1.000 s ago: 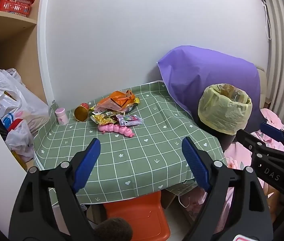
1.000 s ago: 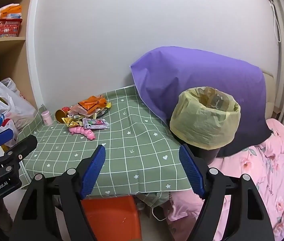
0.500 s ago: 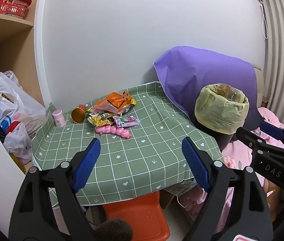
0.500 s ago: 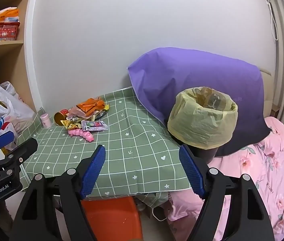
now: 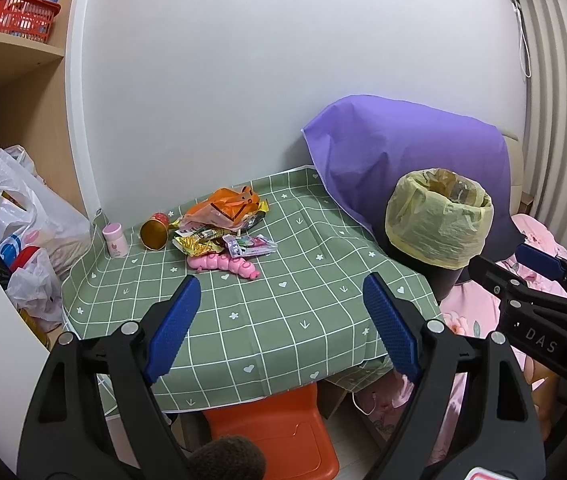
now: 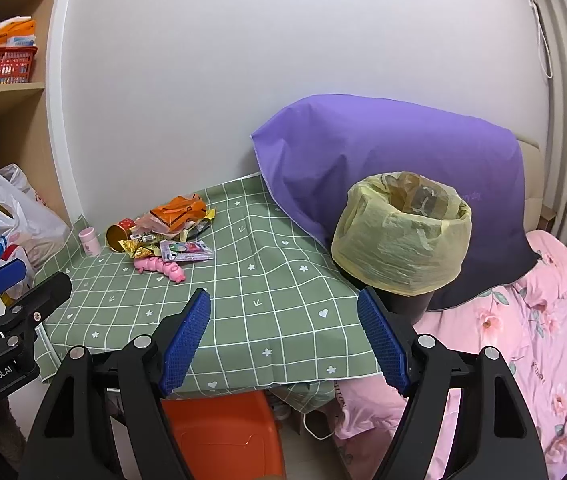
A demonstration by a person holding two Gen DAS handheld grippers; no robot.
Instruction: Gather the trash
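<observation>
Both grippers are being held wide apart and empty short of the table's near edge: left gripper [image 5: 283,328], right gripper [image 6: 283,332]. The wrapper pile [image 5: 223,224] is lying at the tablecloth's [image 5: 283,312] far-left corner; the yellow-lined bin [image 6: 401,232] is standing just right, likely for short transfers.

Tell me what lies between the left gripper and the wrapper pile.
Only bare green checked tablecloth, seen in the left wrist view: the open left gripper hangs off the near edge, the wrapper pile far back, pink toy nearest.
</observation>
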